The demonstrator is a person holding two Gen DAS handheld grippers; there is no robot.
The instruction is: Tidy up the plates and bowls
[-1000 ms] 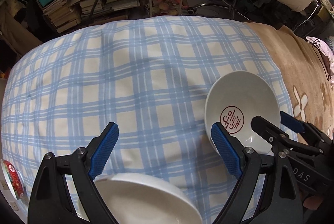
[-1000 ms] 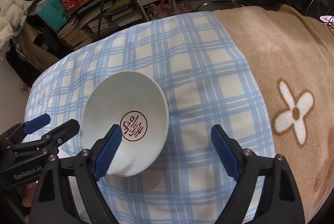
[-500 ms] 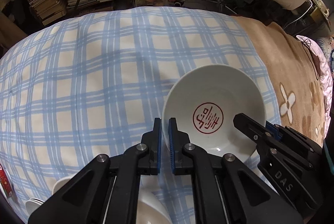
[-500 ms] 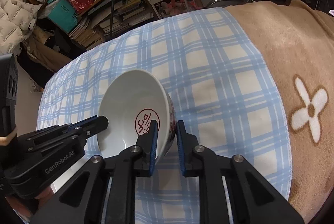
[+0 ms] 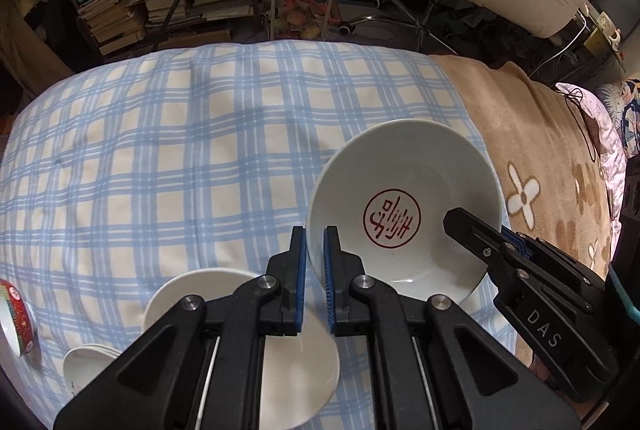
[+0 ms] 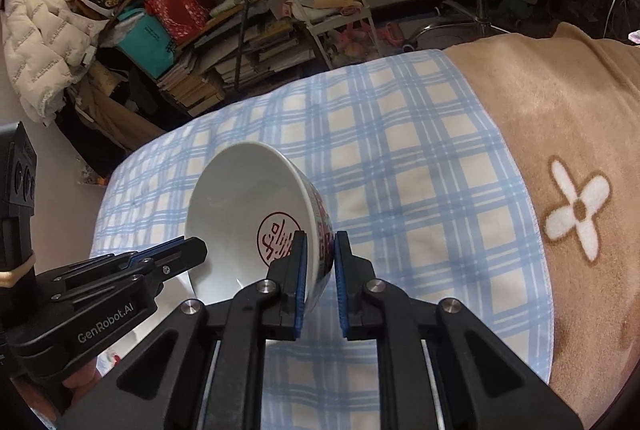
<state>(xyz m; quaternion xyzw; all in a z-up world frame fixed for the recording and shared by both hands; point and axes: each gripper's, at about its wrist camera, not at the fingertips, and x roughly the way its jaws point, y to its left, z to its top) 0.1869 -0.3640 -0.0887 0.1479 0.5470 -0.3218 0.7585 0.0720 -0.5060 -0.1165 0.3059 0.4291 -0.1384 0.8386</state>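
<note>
Both tongs, left (image 5: 315,262) and right (image 6: 320,266), pinching opposite rims of stamped bowl (image 5: 404,213). Only left view showing white plate (image 5: 256,342) and stacked dishes (image 5: 86,360) below. Checked cloth (image 6: 400,157) underneath.

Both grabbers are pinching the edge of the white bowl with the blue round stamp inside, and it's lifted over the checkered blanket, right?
Almost. The stamp inside the bowl is red, not blue; the left wrist view shows it plainly. The rest holds: the left gripper and right gripper each pinch the bowl's rim, and it is lifted and tilted over the checkered blanket.
</note>
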